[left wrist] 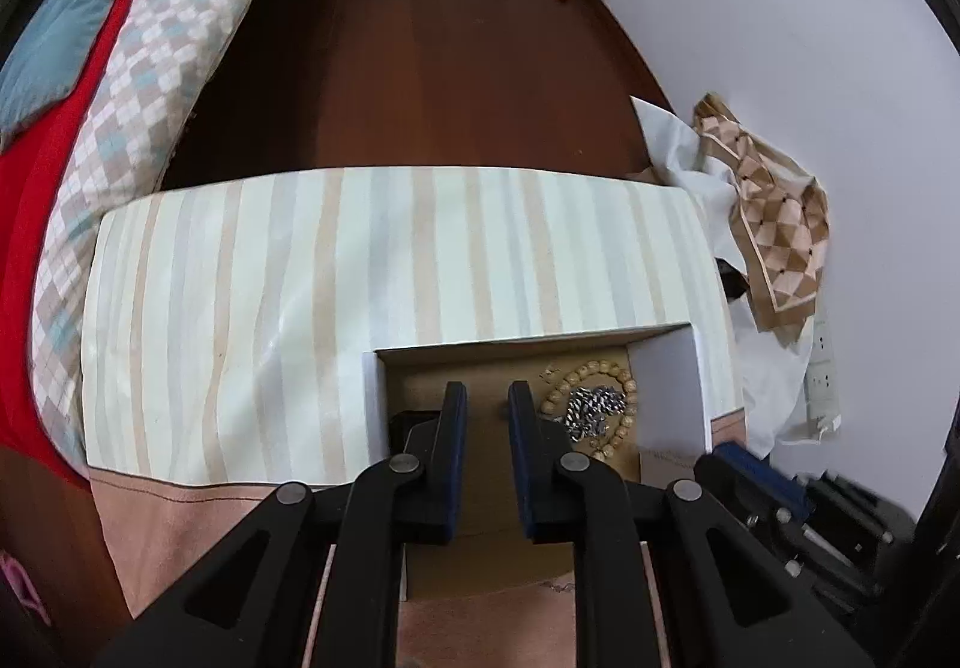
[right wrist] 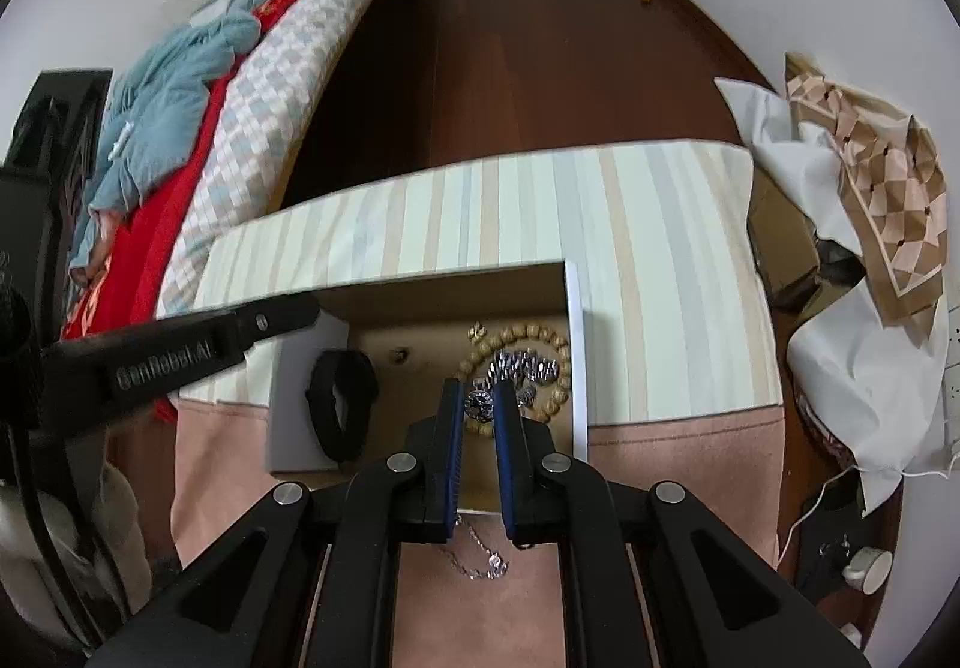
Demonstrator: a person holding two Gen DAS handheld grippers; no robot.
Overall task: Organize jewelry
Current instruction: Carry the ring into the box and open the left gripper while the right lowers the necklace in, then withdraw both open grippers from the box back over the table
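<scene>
An open cardboard jewelry box with white walls sits on a striped cloth. Inside lie a wooden bead bracelet, a silver chain bracelet and a black band. My right gripper is shut on a silver pendant, whose thin chain hangs below the fingers over the pink cloth. My left gripper is open and empty over the box floor, left of the beads and the silver chain bracelet. It also shows in the right wrist view at the box's left.
The striped and pink cloth covers the surface; a dark wood floor lies beyond. A bed with a checked quilt is on the left. A white cloth and a patterned scarf lie at the right by the wall.
</scene>
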